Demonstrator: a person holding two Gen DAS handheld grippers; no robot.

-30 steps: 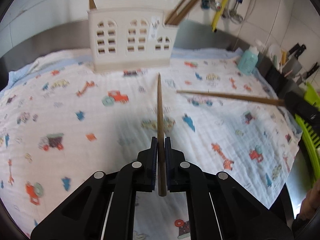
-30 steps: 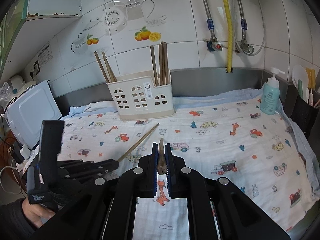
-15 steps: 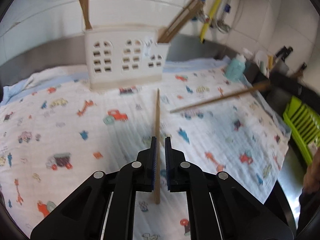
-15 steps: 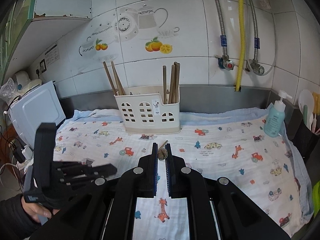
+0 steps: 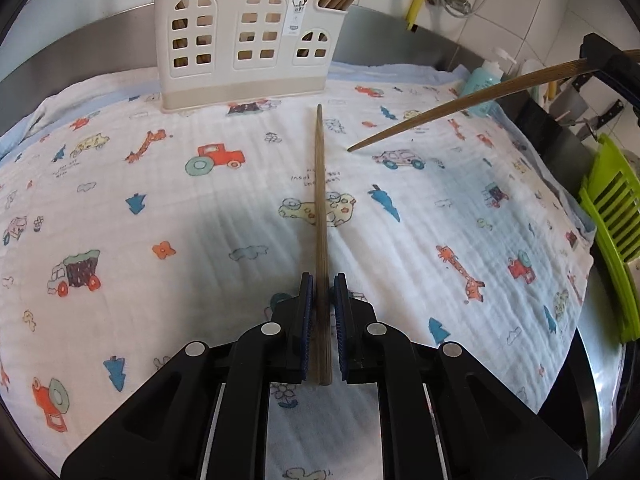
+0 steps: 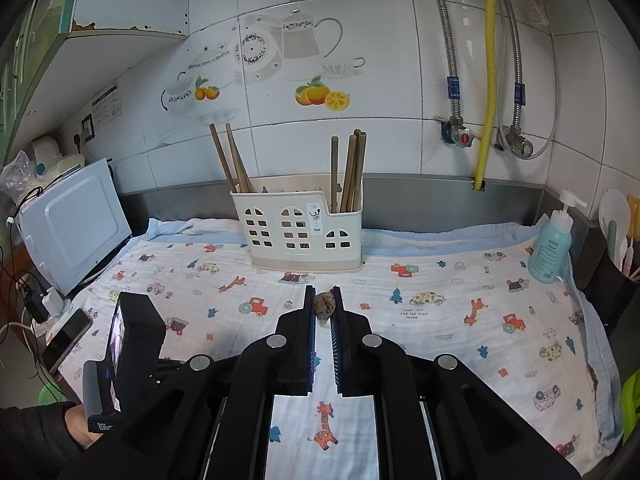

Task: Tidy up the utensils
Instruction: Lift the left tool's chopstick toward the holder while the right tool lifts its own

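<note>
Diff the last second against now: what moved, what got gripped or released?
Left gripper let go: its jaws have just opened and the chopstick lies loose between them on the cloth. Right gripper lifted its chopstick, jaws shut. Holder unchanged.

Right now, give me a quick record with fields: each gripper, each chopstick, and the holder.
left gripper: jaws slightly apart around left chopstick
left chopstick: lying on cloth, tip toward holder
right gripper: shut on right chopstick
right chopstick: held at thick end, tip slanting down toward cloth
holder: back of cloth
stored chopsticks: two at holder's left end, several at right end
</note>
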